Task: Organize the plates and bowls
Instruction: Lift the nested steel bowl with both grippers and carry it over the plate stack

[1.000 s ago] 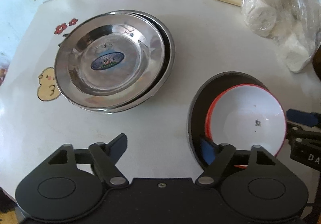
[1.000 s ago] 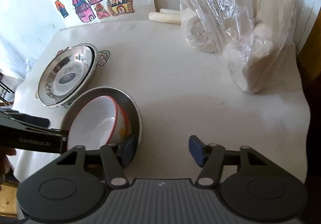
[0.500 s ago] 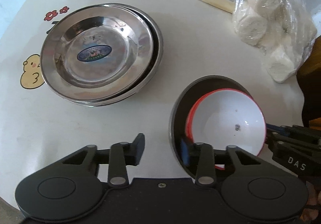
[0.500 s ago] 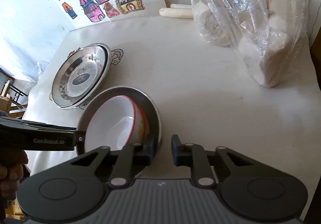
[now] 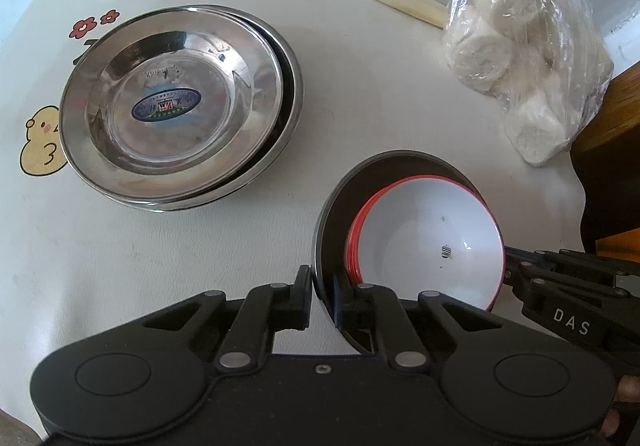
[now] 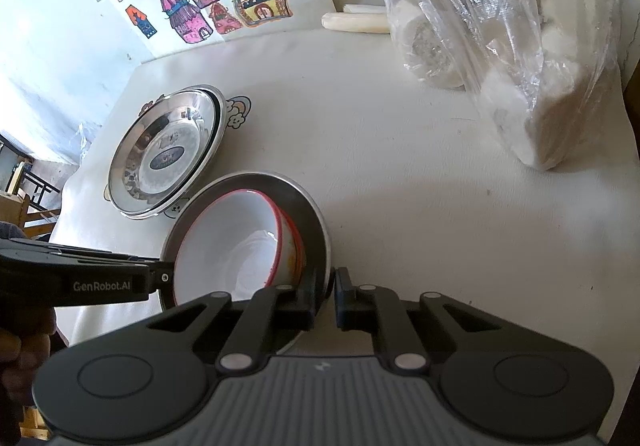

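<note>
In the left wrist view, a steel plate (image 5: 332, 214) is seen at lower right, and a white bowl with a red rim (image 5: 432, 242) is nested in it. The plate's near rim is pinched by the left gripper (image 5: 321, 296), whose jaws have just been closing onto it. At upper left a stack of steel plates (image 5: 176, 106) is set on the white table (image 5: 360, 94); how many are stacked cannot be told. A clear bag of white lumps (image 5: 520, 58) is placed at upper right. The right gripper's tip is hidden behind the bowl.

In the right wrist view, the same plate's rim (image 6: 316, 214) is clamped by the right gripper (image 6: 331, 296), its jaws likewise just closed. The bowl (image 6: 232, 246) is seen tilted inside. The bag (image 6: 520, 46) is cut off at the top right.
</note>
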